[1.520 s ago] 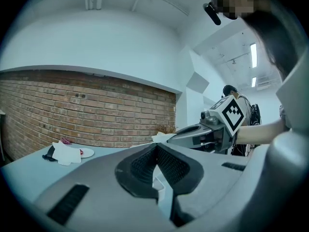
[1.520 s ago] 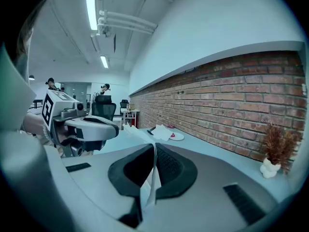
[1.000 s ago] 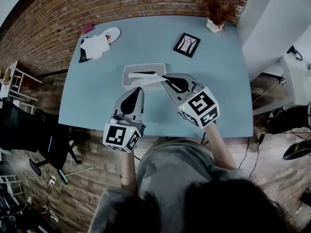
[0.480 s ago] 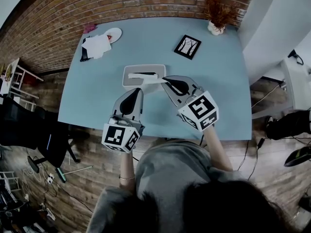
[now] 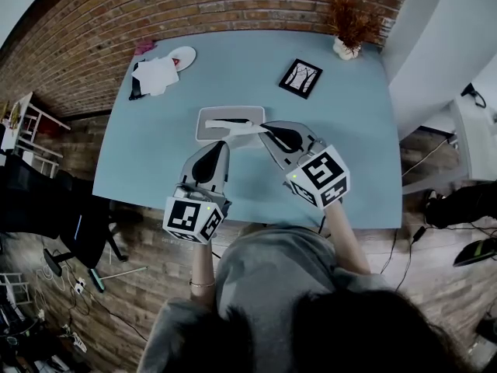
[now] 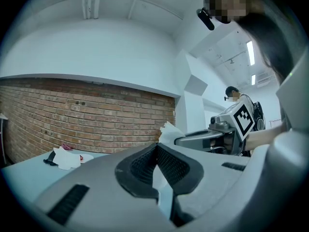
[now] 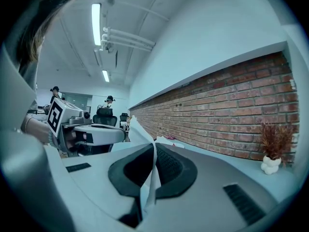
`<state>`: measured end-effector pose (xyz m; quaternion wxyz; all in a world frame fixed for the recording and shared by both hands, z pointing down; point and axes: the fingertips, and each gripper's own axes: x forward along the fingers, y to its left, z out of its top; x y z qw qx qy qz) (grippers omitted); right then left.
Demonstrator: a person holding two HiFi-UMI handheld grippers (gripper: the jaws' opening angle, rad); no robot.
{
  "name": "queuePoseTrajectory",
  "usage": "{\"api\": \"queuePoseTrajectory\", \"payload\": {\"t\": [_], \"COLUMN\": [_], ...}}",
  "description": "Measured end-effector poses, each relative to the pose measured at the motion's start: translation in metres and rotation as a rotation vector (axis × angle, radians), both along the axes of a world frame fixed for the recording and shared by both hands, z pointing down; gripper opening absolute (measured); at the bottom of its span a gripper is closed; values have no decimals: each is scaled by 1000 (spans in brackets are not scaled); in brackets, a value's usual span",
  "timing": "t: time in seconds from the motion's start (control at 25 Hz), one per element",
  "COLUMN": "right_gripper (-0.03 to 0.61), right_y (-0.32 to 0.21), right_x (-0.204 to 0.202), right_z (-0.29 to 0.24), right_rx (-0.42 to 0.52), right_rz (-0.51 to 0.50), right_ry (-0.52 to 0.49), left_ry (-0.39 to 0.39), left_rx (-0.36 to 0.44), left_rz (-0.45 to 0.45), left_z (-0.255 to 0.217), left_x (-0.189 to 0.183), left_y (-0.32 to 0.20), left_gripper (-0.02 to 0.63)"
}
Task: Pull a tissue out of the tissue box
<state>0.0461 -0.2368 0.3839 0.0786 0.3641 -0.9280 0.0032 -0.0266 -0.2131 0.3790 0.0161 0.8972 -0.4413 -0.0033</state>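
My left gripper (image 5: pixel 219 148) is nearest me. Its jaws are pressed together at the tips, with nothing I can make out between them. It points at the near edge of the tissue box (image 5: pixel 208 118); I cannot tell whether it touches the box.

Just past it, my right gripper (image 7: pixel 153 146) is clamped on the tissue (image 7: pixel 135 128): the white sheet runs between the pads and stands up past the tips. In the head view the tissue stretches from the slot in the box's top across to that gripper, so part of it is not yet out.

I judge this the pulling step, with the sheet gripped but not free. Next I would draw the right gripper up and away from the slot without loosening the pinch, and steady the box with the left if it lifts.

Farther off on the table (image 5: pixel 349 130) are a framed picture (image 5: pixel 300 78) and a potted dry plant (image 5: pixel 348 29)
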Motion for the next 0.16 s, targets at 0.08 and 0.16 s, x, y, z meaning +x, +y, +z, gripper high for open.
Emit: {"api": "queuePoseTrajectory", "payload": {"t": [0.08, 0.16], "right_gripper": [0, 0], "right_y": [-2, -4], "right_x": [-1, -2], "right_z": [0, 0], "right_rx": [0, 2], "right_rz": [-1, -3], "right_ry": [-1, 1], "left_ry": [1, 4], "left_rx": [1, 1], "left_rz": [-3, -5], "left_z": [0, 0], "left_x": [0, -1], "left_y": [-2, -5], "left_gripper": [3, 3]}}
